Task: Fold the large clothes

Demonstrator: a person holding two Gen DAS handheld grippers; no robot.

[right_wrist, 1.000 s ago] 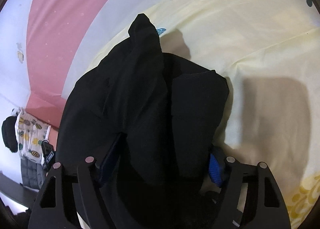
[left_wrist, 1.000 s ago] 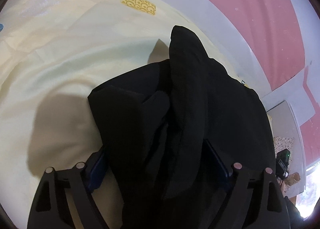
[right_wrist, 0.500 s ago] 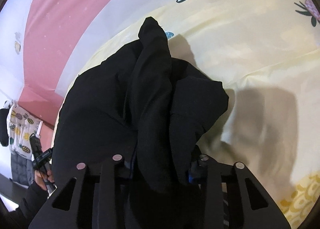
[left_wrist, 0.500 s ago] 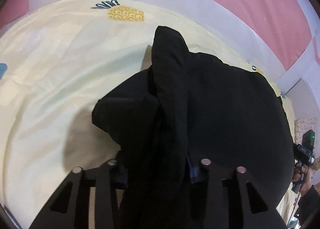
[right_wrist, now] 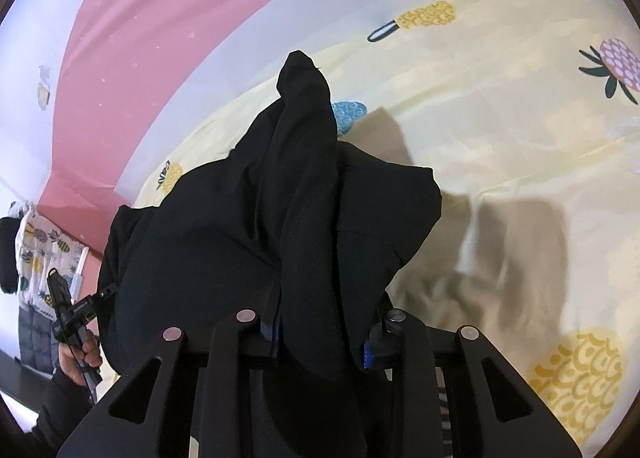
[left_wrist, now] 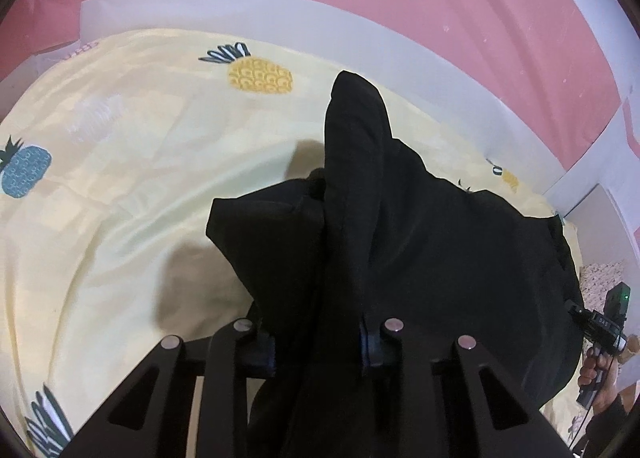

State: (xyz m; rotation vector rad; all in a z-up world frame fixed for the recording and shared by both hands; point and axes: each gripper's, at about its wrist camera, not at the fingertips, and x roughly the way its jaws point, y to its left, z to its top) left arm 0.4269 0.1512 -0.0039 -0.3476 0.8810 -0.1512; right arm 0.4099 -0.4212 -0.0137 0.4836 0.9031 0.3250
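Both claws, left claw (left_wrist: 318, 342) and right claw (right_wrist: 322, 332), are closing on bunched edges of the black garment (left_wrist: 420, 242), raised toward 12 o'clock over the bed (left_wrist: 120, 186); folding looks barely begun.

The black garment (left_wrist: 420, 242) was a plain, dark, thick-looking piece of clothing, bunched and hanging in heavy folds. A narrow fold of it stood up in a peak, and a squarish flap (right_wrist: 384, 210) jutted out to one side. Its lower part draped over a pale yellow, pineapple-printed sheet (left_wrist: 120, 178).
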